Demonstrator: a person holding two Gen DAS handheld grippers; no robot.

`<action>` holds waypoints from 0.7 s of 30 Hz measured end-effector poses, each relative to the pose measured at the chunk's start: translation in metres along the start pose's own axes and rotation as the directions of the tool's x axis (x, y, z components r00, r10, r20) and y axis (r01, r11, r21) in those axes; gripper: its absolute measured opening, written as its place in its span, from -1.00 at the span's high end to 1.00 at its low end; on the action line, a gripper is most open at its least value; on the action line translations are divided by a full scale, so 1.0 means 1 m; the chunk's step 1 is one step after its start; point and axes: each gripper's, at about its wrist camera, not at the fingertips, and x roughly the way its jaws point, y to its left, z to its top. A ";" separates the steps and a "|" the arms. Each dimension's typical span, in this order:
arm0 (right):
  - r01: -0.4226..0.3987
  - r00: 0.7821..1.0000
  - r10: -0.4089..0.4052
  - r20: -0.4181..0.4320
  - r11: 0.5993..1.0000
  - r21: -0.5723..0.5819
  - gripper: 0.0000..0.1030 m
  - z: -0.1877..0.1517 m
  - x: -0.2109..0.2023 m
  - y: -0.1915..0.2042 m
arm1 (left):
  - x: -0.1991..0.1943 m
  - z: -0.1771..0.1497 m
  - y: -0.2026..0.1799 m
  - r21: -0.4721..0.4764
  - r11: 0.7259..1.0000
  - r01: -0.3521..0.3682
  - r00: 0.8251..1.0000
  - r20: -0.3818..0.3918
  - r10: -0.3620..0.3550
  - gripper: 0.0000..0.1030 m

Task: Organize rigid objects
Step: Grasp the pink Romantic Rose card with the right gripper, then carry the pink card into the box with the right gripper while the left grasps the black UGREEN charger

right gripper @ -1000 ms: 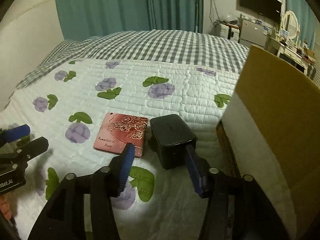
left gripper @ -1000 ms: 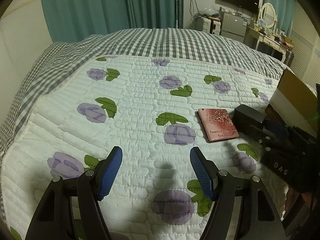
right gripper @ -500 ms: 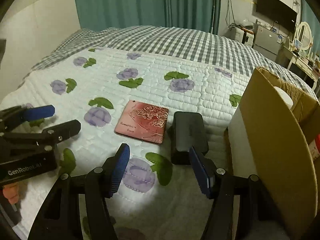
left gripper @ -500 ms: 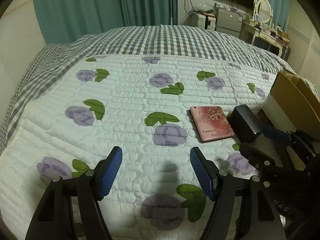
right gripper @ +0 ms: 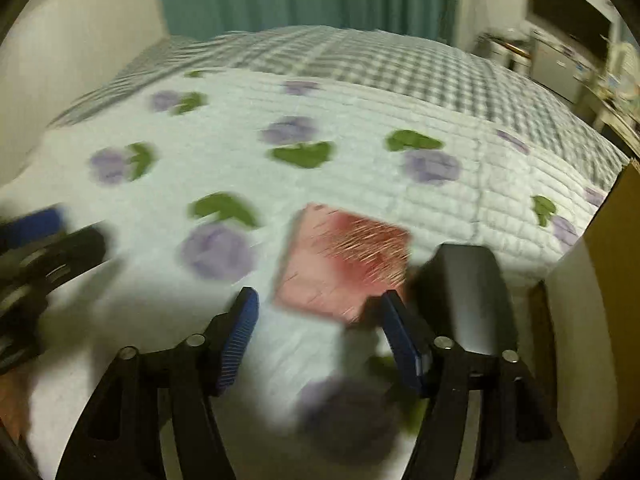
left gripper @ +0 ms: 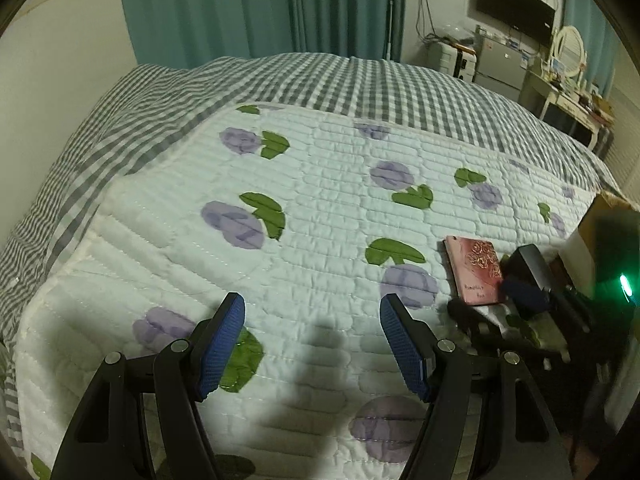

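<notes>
While both tongs gape empty, the right gripper has swung left, framing the pink notebook; left gripper hovers.

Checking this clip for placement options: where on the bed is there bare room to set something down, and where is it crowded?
The floral quilt lies bare from the pink book leftward to the gingham cover, including under the open left gripper. It is crowded at the right edge: book, black box, cardboard box and the open right gripper cluster there.
</notes>
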 end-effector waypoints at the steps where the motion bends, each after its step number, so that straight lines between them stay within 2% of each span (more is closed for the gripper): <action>1: -0.015 1.000 0.015 -0.007 0.999 0.040 -0.64 0.005 0.005 -0.005 | 0.000 0.000 0.001 -0.002 1.000 0.002 1.000 -0.001 -0.002 -0.42; 4: -0.034 0.999 0.036 -0.022 0.997 0.066 -0.75 0.017 0.015 -0.008 | 0.001 0.001 0.000 0.001 1.000 0.006 1.000 -0.003 -0.006 -0.42; 8: 0.021 0.997 -0.022 -0.074 1.000 -0.014 -0.77 0.024 0.030 0.004 | 0.001 0.000 0.000 0.004 1.000 0.012 1.000 -0.006 -0.012 -0.42; 11: 0.015 0.997 -0.017 -0.074 1.000 -0.025 -0.62 0.023 0.030 0.004 | 0.001 0.000 0.001 -0.005 1.000 0.011 1.000 -0.007 -0.011 -0.42; 12: 0.004 0.998 -0.006 -0.066 1.000 -0.019 -0.37 0.023 0.028 0.003 | 0.001 -0.001 0.002 -0.008 1.000 0.011 1.000 -0.007 -0.011 -0.42; 21: -0.028 1.000 0.028 0.002 0.999 -0.030 -0.35 -0.005 -0.009 -0.008 | 0.002 -0.003 -0.002 0.000 1.000 0.020 1.000 -0.007 -0.020 -0.42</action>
